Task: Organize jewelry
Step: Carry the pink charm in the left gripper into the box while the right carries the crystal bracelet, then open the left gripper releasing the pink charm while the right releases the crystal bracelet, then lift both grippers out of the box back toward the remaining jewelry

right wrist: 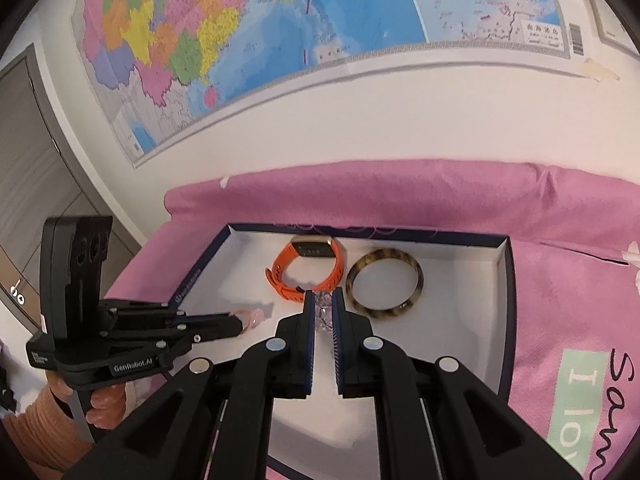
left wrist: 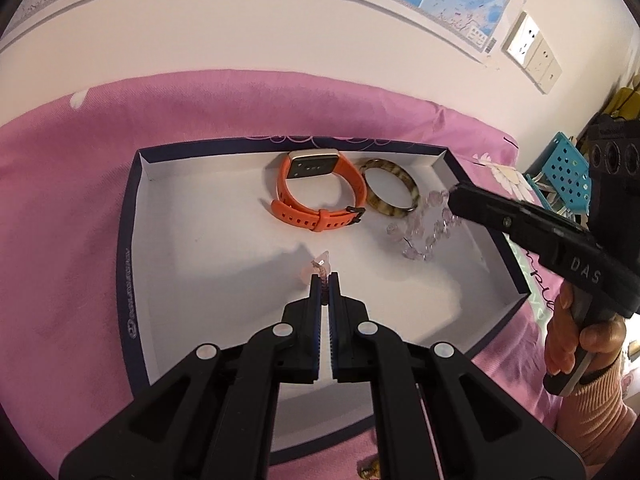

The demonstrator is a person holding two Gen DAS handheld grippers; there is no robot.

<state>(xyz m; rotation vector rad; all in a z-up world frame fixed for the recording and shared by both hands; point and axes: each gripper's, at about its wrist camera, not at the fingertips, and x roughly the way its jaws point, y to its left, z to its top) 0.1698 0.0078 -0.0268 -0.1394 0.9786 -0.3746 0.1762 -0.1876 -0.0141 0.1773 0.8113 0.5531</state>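
Both grippers hang over a shallow white box (left wrist: 136,208) on a pink bedspread (left wrist: 80,152), each clenched on a piece of jewellery. The left gripper (left wrist: 325,280) pinches a small pale-pink piece (left wrist: 320,262) at its very fingertips, only a little of it showing beyond them. The right gripper (right wrist: 323,304) grips a clear beaded bracelet (left wrist: 424,224) between its fingers; in the left wrist view the loop of beads dangles below its tips, seemingly at or just above the box floor. Just beyond the right fingers lies a tortoiseshell bangle (right wrist: 384,280), with an orange watch (right wrist: 308,268) to its left, both against the far wall. The step in hand looks like setting both pieces inside the box. To do it well, each gripper should probably sink until its piece rests on the floor before the fingers part, the bracelet placed short of the bangle so the beads do not drape over it, and the pink piece laid on the bare floor ahead of the left fingers.
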